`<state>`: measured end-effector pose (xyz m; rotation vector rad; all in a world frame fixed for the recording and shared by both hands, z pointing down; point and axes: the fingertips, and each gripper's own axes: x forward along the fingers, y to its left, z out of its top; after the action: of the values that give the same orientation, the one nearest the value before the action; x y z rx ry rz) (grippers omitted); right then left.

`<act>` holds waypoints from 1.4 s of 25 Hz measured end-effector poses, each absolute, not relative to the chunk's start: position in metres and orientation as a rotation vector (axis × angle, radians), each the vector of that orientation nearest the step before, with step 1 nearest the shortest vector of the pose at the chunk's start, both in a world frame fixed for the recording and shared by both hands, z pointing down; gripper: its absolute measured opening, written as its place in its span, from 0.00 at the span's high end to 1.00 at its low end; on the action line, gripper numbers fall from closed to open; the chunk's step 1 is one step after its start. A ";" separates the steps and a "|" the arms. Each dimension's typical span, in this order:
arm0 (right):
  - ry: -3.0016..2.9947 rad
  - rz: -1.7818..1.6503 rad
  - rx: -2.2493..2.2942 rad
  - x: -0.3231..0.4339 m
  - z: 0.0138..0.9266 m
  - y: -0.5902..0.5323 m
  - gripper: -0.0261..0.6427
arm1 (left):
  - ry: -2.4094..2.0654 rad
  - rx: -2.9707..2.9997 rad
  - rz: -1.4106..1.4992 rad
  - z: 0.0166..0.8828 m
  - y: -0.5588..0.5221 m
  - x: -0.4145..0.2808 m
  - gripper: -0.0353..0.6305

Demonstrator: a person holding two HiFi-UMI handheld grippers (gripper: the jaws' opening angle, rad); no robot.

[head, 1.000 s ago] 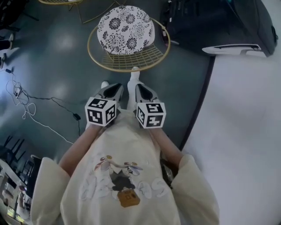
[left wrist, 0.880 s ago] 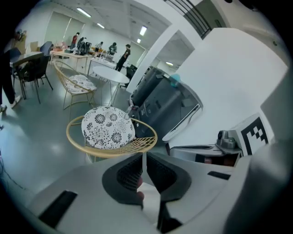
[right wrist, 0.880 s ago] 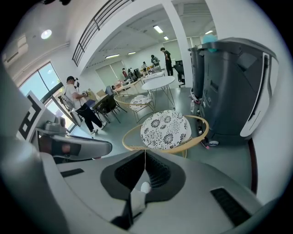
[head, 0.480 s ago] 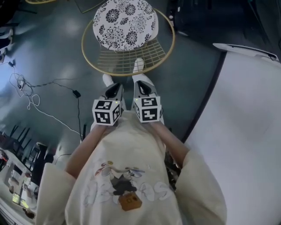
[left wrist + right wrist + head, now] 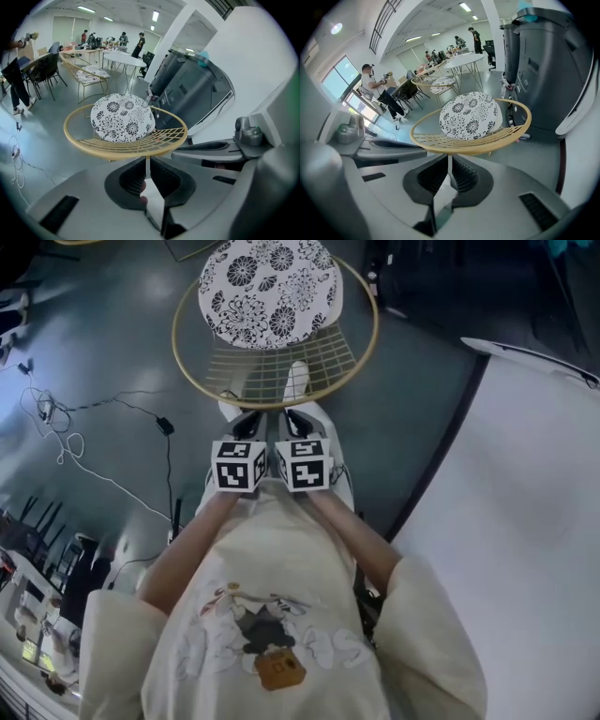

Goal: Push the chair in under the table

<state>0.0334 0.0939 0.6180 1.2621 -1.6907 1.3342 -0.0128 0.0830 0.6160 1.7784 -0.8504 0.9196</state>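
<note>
The chair (image 5: 281, 367) is a round gold wire frame with a black-and-white flowered cushion (image 5: 270, 289), standing on the grey floor ahead of me. The white table (image 5: 525, 502) fills the right side of the head view. My left gripper (image 5: 247, 418) and right gripper (image 5: 296, 418) sit side by side, right at the near rim of the chair's back. Both are shut with nothing between the jaws. In the left gripper view the rim of the chair (image 5: 123, 117) runs just above the left gripper (image 5: 146, 165). The right gripper (image 5: 450, 161) sits likewise under the chair (image 5: 471, 115).
A black cable (image 5: 56, 442) trails over the floor at the left. A dark machine (image 5: 450, 277) stands beyond the table, close to the chair's right side. Further chairs, tables and people (image 5: 377, 89) are far back in the room.
Both grippers have moved forward to the chair's near rim and drawn closer together. The chair has barely shifted in the head view.
</note>
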 end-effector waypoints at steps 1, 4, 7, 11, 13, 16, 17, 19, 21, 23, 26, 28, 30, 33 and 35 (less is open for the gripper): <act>-1.679 1.341 1.260 0.034 0.622 0.094 0.95 | -0.851 1.772 0.925 0.618 0.083 -0.013 0.93; -1.654 1.349 1.246 0.035 0.629 0.093 0.95 | -0.859 1.743 0.935 0.625 0.086 -0.016 0.93; -1.659 1.341 1.229 0.036 0.628 0.093 0.95 | -0.893 1.704 0.922 0.630 0.085 -0.019 0.93; -1.695 1.333 1.179 0.034 0.628 0.093 0.95 | -0.942 1.707 0.915 0.632 0.083 -0.022 0.93; -1.710 1.342 1.137 0.031 0.630 0.094 0.95 | -0.960 1.697 0.923 0.633 0.083 -0.022 0.93; -1.698 1.366 1.130 0.034 0.634 0.097 0.95 | -0.971 1.667 0.930 0.634 0.085 -0.020 0.93; -1.691 1.369 1.145 0.035 0.634 0.098 0.95 | -0.970 1.670 0.936 0.634 0.086 -0.020 0.93; -1.682 1.355 1.182 0.035 0.634 0.096 0.95 | -0.963 1.689 0.944 0.633 0.084 -0.020 0.93; -1.667 1.351 1.217 0.033 0.636 0.092 0.95 | -0.941 1.705 0.953 0.635 0.081 -0.022 0.93; -1.646 1.359 1.245 0.035 0.639 0.092 0.95 | -0.909 1.733 0.970 0.637 0.081 -0.021 0.93; -1.610 1.369 1.255 0.037 0.639 0.099 0.95 | -0.885 1.747 0.992 0.637 0.088 -0.019 0.93; -1.607 1.373 1.253 0.036 0.638 0.099 0.95 | -0.888 1.745 0.988 0.636 0.087 -0.020 0.93; -1.614 1.365 1.263 0.034 0.638 0.095 0.95 | -0.890 1.750 0.985 0.636 0.085 -0.022 0.93; -1.614 1.339 1.316 0.036 0.639 0.095 0.95 | -0.889 1.779 0.991 0.639 0.085 -0.021 0.93; -1.613 1.331 1.341 0.037 0.641 0.100 0.95 | -0.892 1.785 0.996 0.640 0.090 -0.021 0.93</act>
<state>0.0372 0.1001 0.6411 1.3415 -1.6128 1.3306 -0.0205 0.0903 0.6402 1.7847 -0.8919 0.9964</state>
